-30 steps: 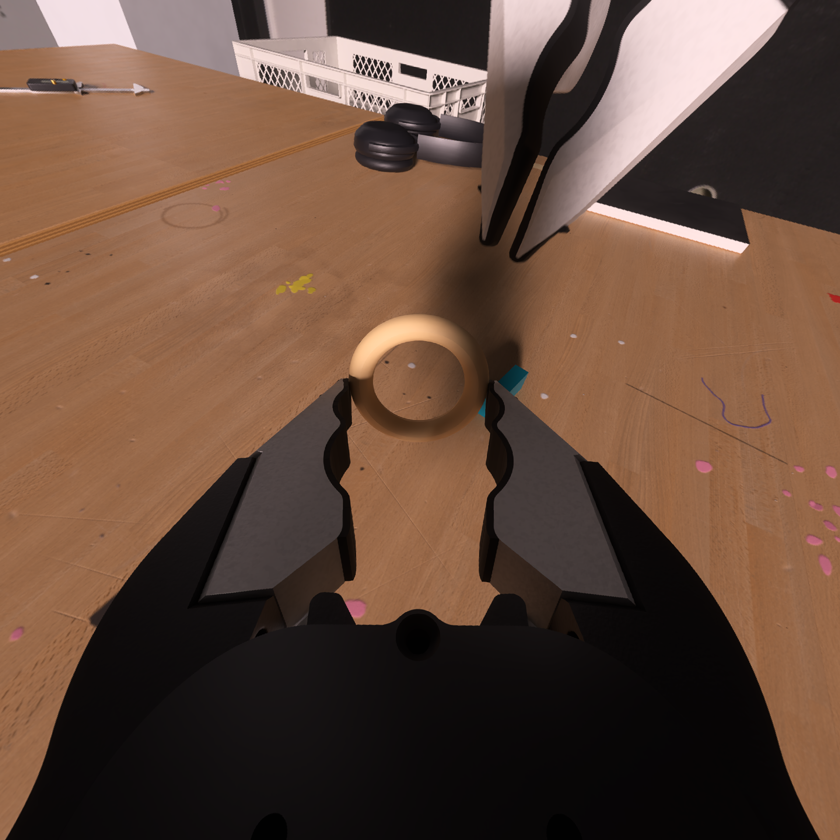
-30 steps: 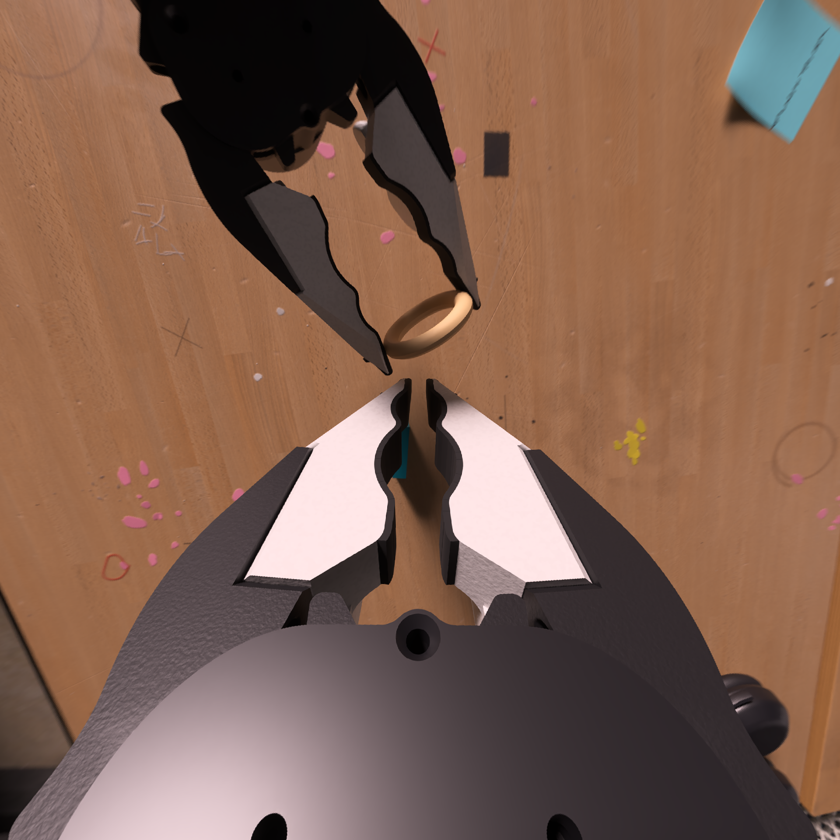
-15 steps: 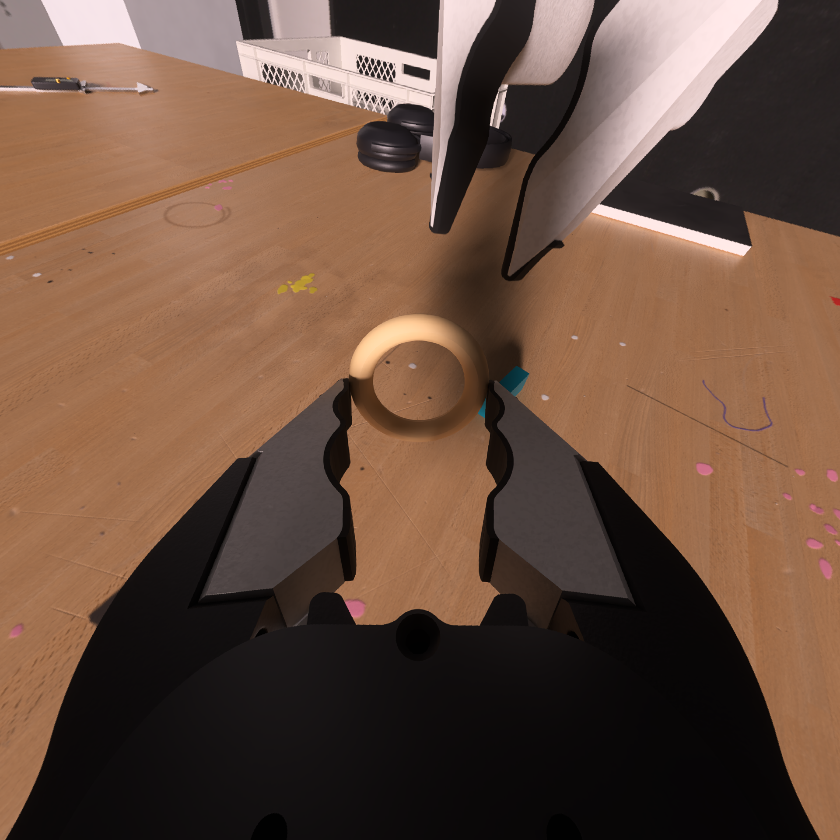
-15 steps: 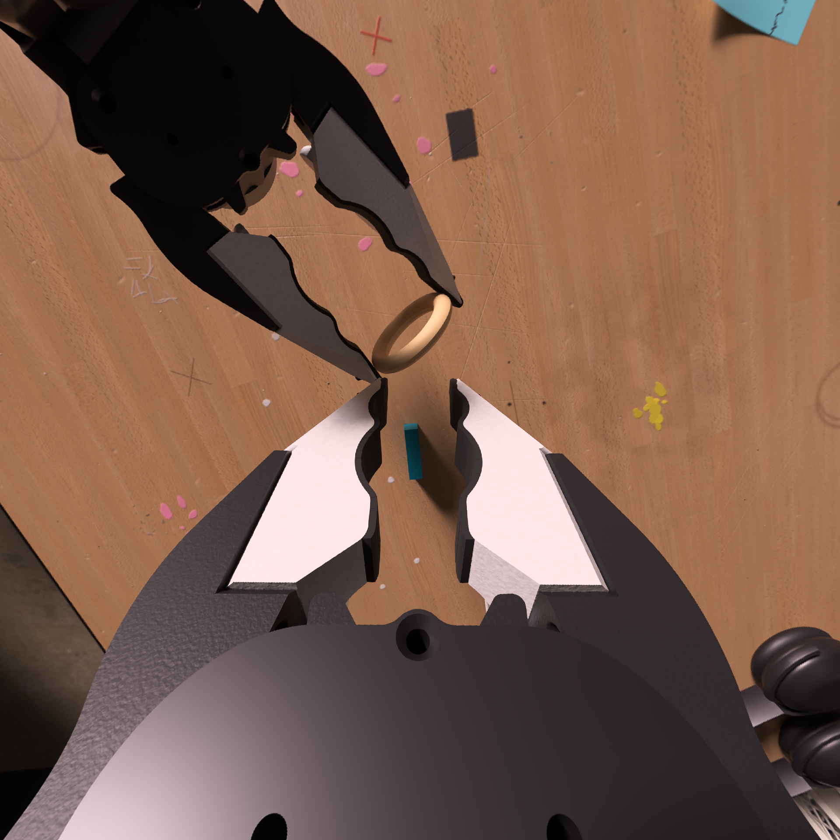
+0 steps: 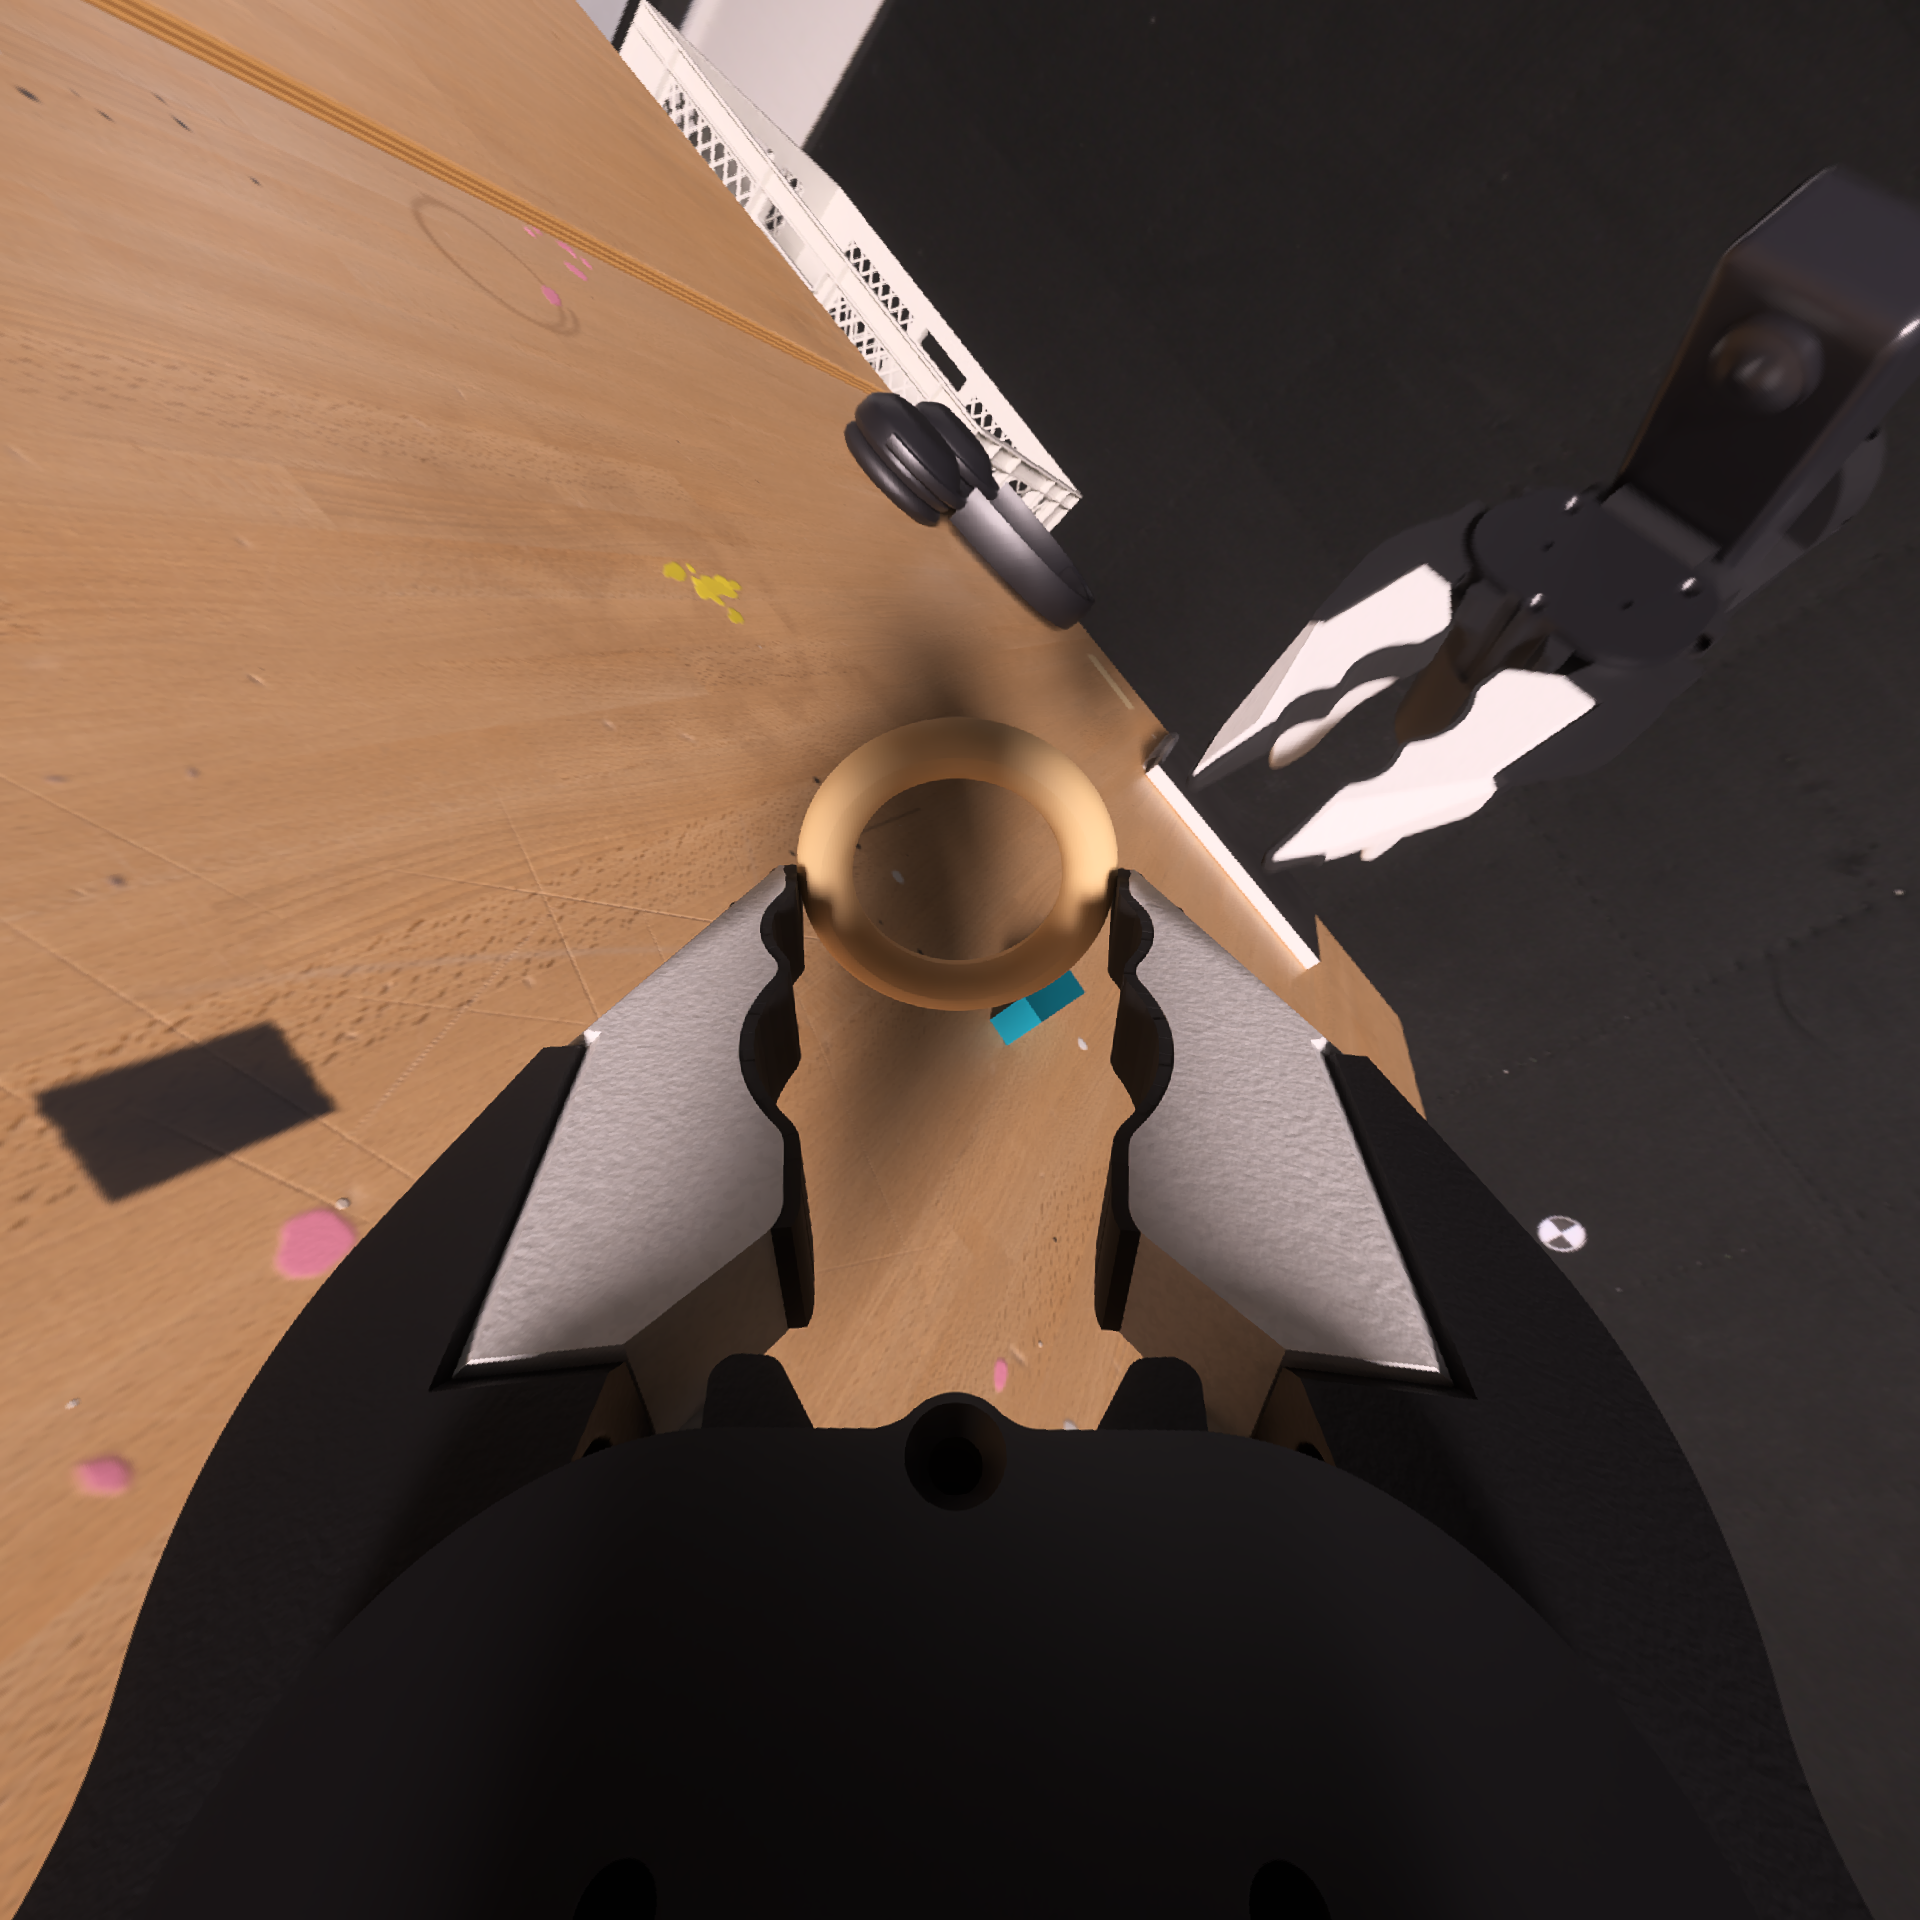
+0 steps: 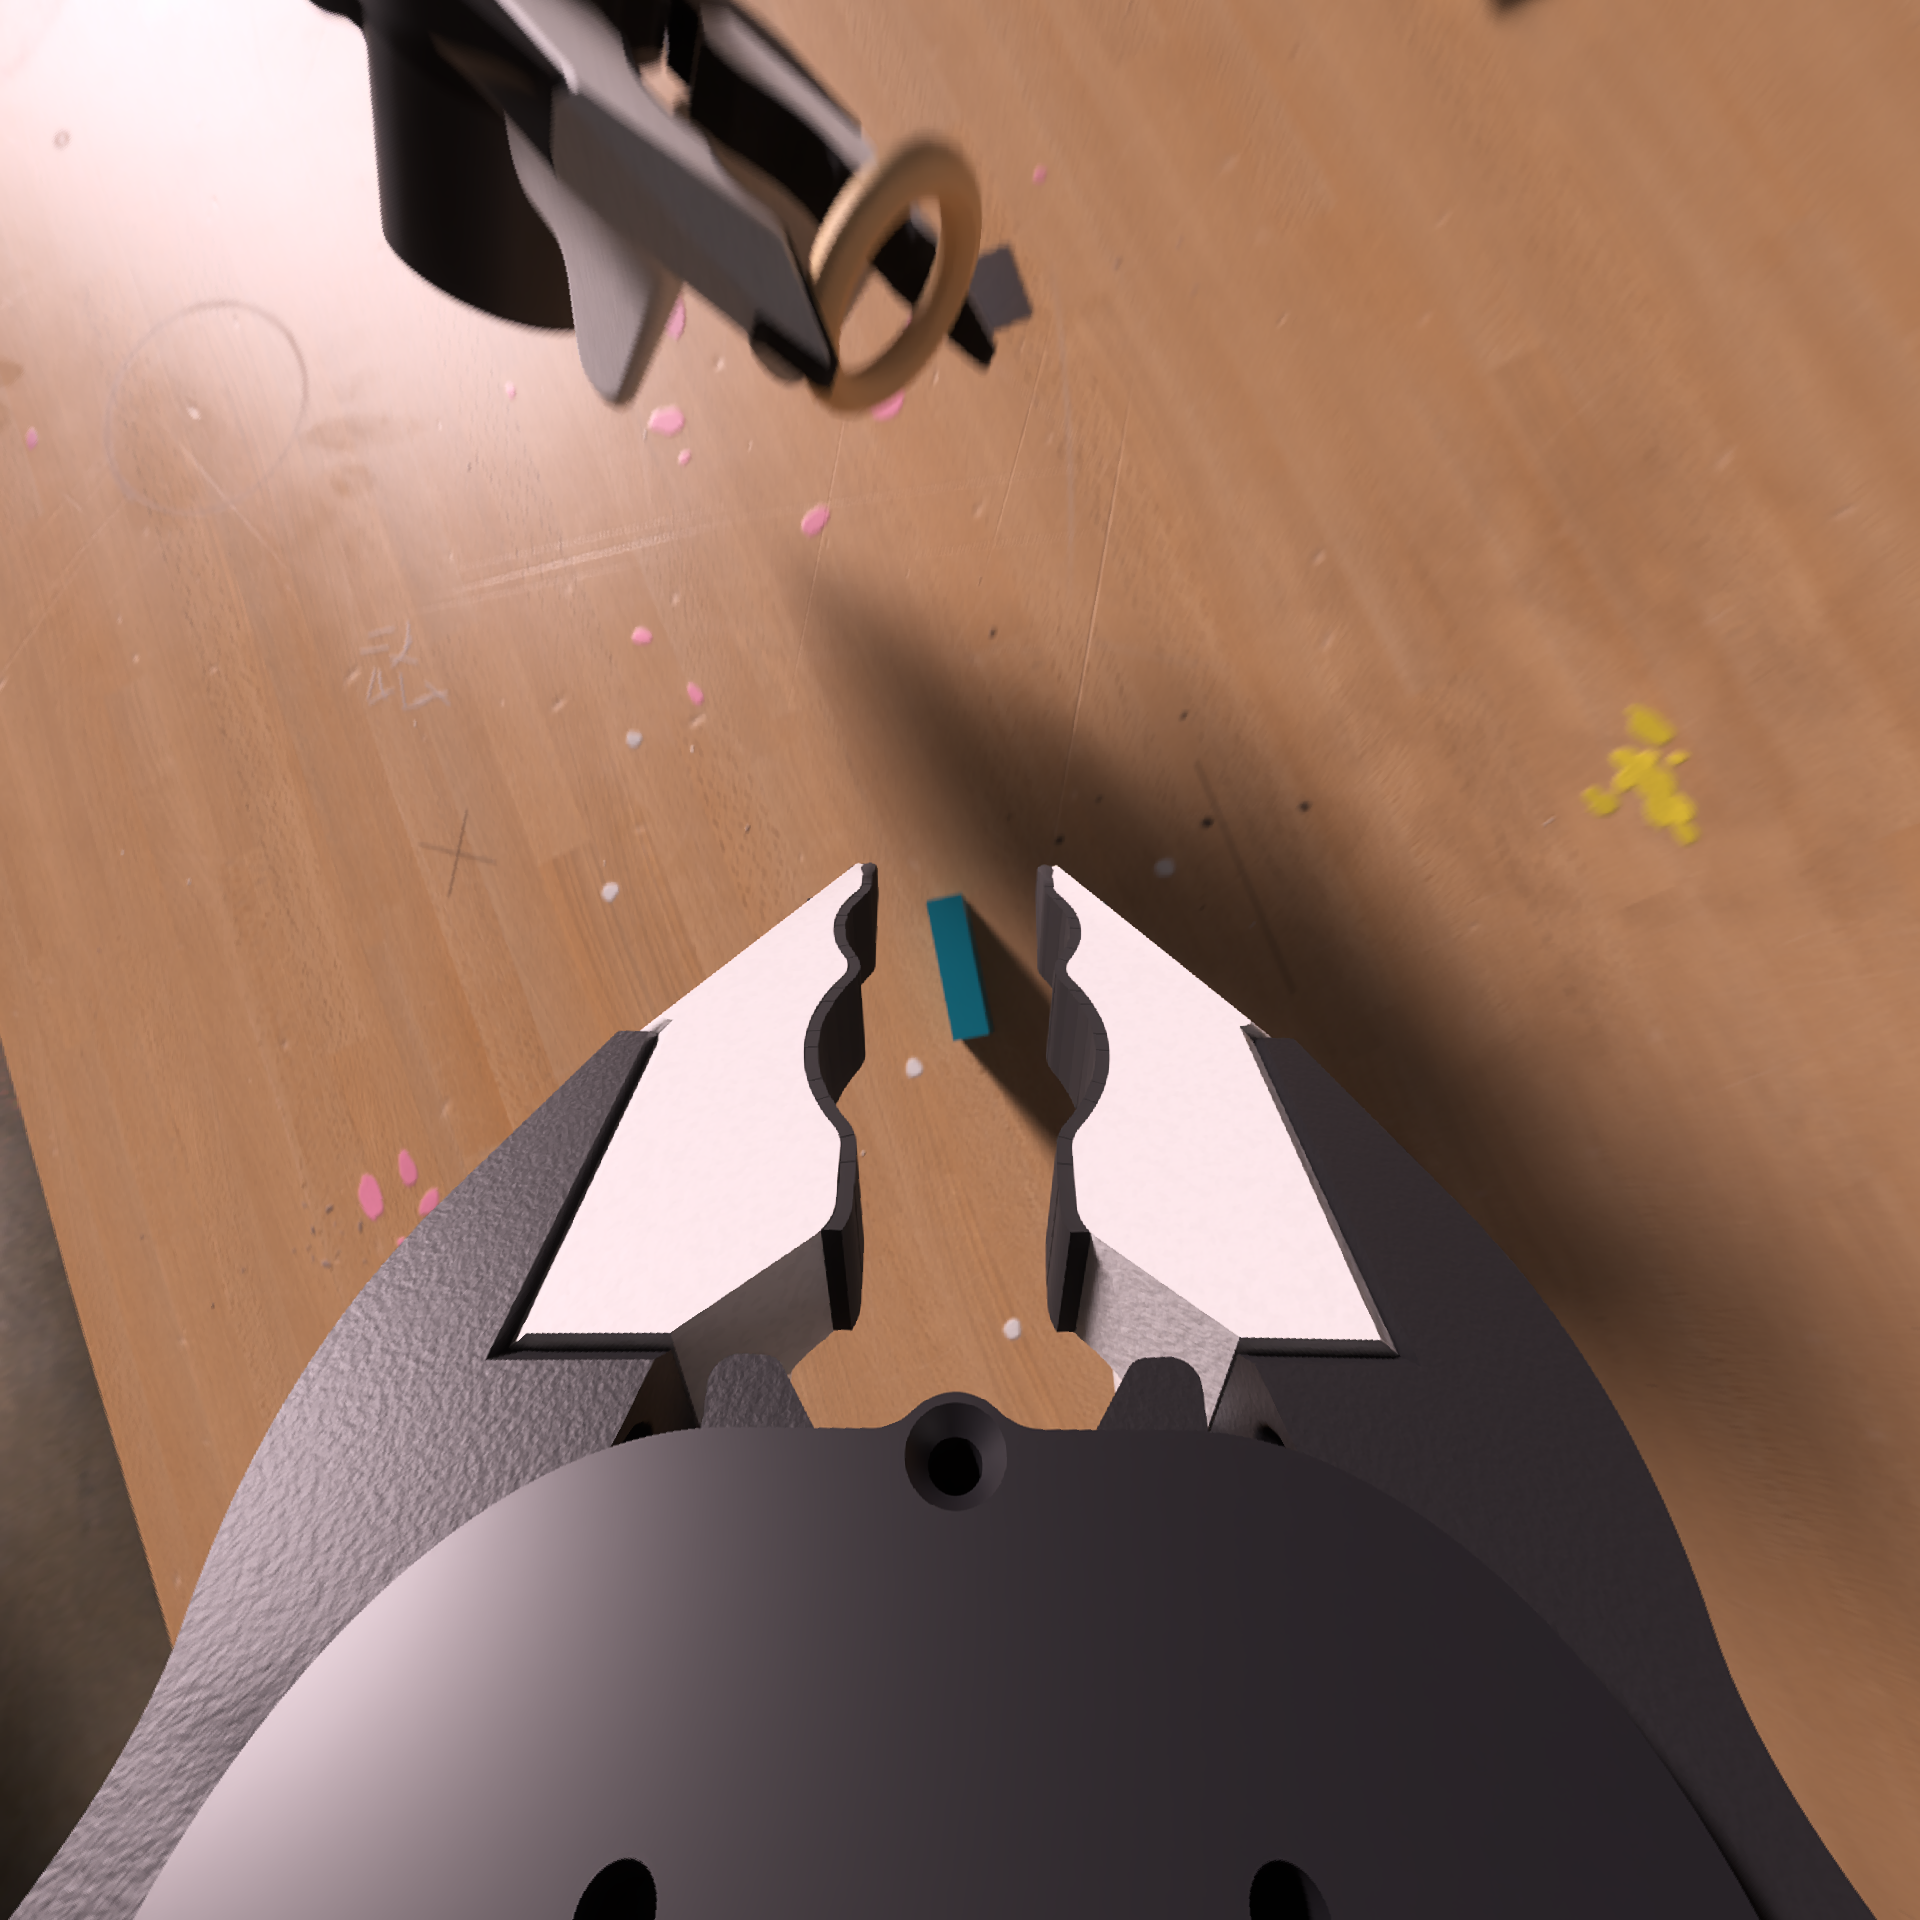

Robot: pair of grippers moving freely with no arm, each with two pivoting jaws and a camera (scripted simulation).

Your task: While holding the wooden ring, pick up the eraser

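Note:
My left gripper [image 5: 956,883] is shut on the wooden ring [image 5: 831,883], which stands upright between its fingertips, above the wooden table [image 5: 364,623]. The small teal eraser [image 5: 1036,1006] lies on the table just below and beyond the ring. In the right wrist view the eraser [image 6: 958,966] lies flat, seen between the tips of my open, empty right gripper [image 6: 956,873], which hovers above it. The left gripper [image 6: 899,353] with the ring [image 6: 940,197] shows farther off at the top. The right gripper [image 5: 1236,816] also shows at the right of the left wrist view.
Black headphones [image 5: 935,468] and a white crate [image 5: 862,270] sit near the table's far edge. A black rectangle [image 5: 182,1107] lies flat at the left. Yellow [image 6: 1642,774] and pink [image 6: 816,517] paint spots mark the wood. The table edge [image 5: 1226,883] runs close to the right.
The left gripper has risen and rolled with the ring, so its view is tilted. The right gripper has opened wider and drawn back; the eraser now shows between its tips.

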